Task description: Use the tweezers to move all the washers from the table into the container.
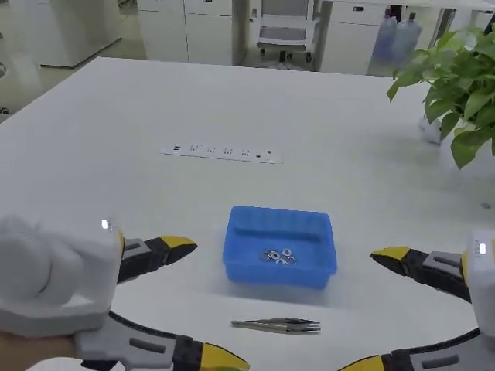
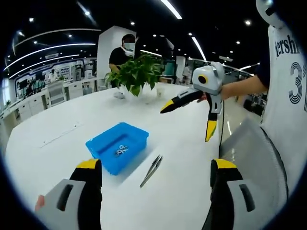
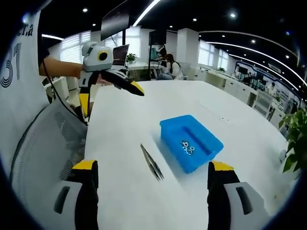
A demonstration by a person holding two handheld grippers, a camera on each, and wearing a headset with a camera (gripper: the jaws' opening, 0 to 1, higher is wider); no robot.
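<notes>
Steel tweezers (image 1: 276, 325) lie crosswise on the white surface (image 1: 232, 100), between my left claw (image 1: 216, 303) and right claw (image 1: 358, 309), both gaping and empty; washers (image 1: 278, 256) sit in the blue container (image 1: 247, 274) beyond.

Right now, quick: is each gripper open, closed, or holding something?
Left gripper: tongs open, holding nothing.
Right gripper: tongs open, holding nothing.
</notes>
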